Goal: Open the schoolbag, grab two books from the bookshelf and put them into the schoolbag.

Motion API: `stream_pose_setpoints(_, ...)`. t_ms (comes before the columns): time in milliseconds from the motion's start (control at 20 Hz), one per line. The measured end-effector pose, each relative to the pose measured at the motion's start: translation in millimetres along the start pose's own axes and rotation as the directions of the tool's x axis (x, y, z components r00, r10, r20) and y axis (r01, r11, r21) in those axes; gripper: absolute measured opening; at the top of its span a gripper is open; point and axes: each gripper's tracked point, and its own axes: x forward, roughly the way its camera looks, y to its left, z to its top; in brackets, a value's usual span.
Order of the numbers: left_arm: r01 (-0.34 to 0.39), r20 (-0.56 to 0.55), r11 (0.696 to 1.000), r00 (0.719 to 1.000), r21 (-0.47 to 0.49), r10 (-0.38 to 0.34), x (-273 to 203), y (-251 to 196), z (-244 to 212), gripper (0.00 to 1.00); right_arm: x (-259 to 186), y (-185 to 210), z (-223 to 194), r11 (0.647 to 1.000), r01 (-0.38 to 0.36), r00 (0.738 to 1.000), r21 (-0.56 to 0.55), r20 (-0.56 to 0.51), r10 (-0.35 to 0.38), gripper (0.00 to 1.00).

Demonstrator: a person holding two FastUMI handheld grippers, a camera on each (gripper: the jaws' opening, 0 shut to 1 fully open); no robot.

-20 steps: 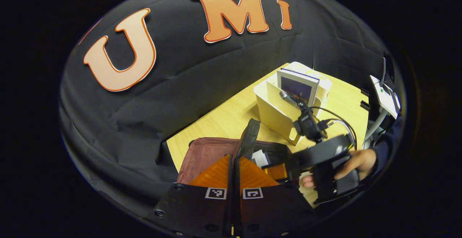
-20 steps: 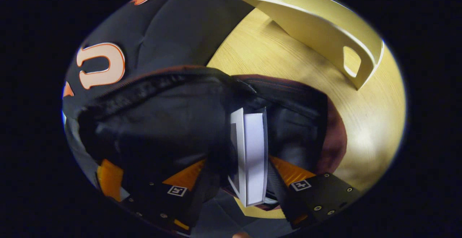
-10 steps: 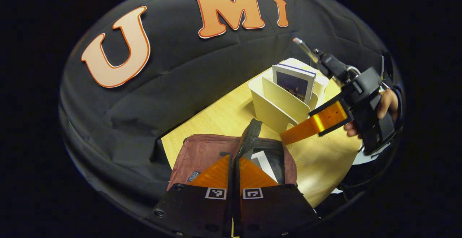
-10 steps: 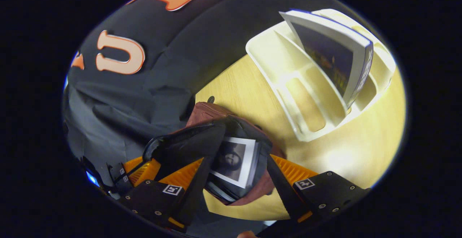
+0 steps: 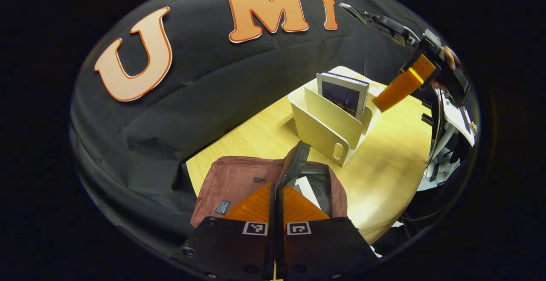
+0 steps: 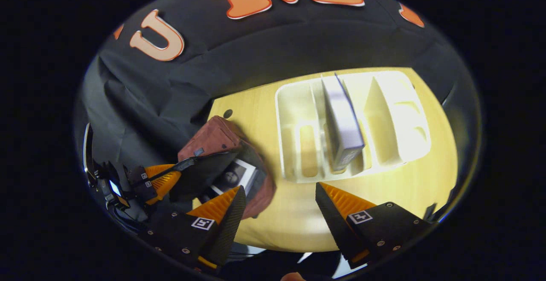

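On the pale wooden surface (image 6: 264, 102), our left tongs (image 5: 276, 187) pinch the maroon fabric schoolbag's (image 5: 230, 181) zipper flap (image 5: 294, 163) open; our right tongs (image 6: 277, 193), spread and empty, hover above the cream plastic bookshelf (image 6: 294, 144), whose white-edged book (image 6: 341, 123) leans ahead. A skewed grip might topple it.

- You're in a recording booth, not a home: black cloth wall (image 5: 222, 97) hangs wrinkled right behind the table.
- You work at a small light wood table (image 5: 384, 178) pushed against that cloth.
- Staged props sit on it: cream bookshelf (image 5: 324, 123) and a schoolbag (image 5: 230, 178).
- At your right edge there's white rig hardware with cables (image 5: 448, 144), lab-style gear.
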Motion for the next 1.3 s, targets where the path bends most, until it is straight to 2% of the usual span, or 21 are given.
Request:
stream_pose_setpoints(200, -0.004, -0.002, 1.0, 1.0, -0.008, 0.004, 1.6, 0.1, -1.2, 0.02, -17.7, -20.3, 33.7, 0.997, 0.029, 0.999, -0.076, -0.031, -0.032, 0.98)
stream_pose_setpoints(450, -0.007, -0.018, 1.0, 1.0, -0.024, 0.007, 5.5, -0.9, -3.1, 0.02, -13.9, -40.5, 50.9, 0.997, 0.033, 0.991, -0.063, -0.125, -0.041, 0.98)
stream_pose_setpoints(950, -0.022, -0.057, 0.997, 0.998, -0.075, 0.018, 24.0, -5.7, -12.6, 0.02, 63.5, -82.9, 72.5, 0.996, 0.073, 0.953, -0.059, -0.291, -0.087, 0.98)
stream_pose_setpoints(1300, -0.03, -0.086, 0.996, 0.996, -0.089, 0.023, 27.3, -4.0, -18.4, 0.02, 95.0, -80.2, 73.0, 0.996, 0.061, 0.933, -0.07, -0.351, -0.082, 0.98)
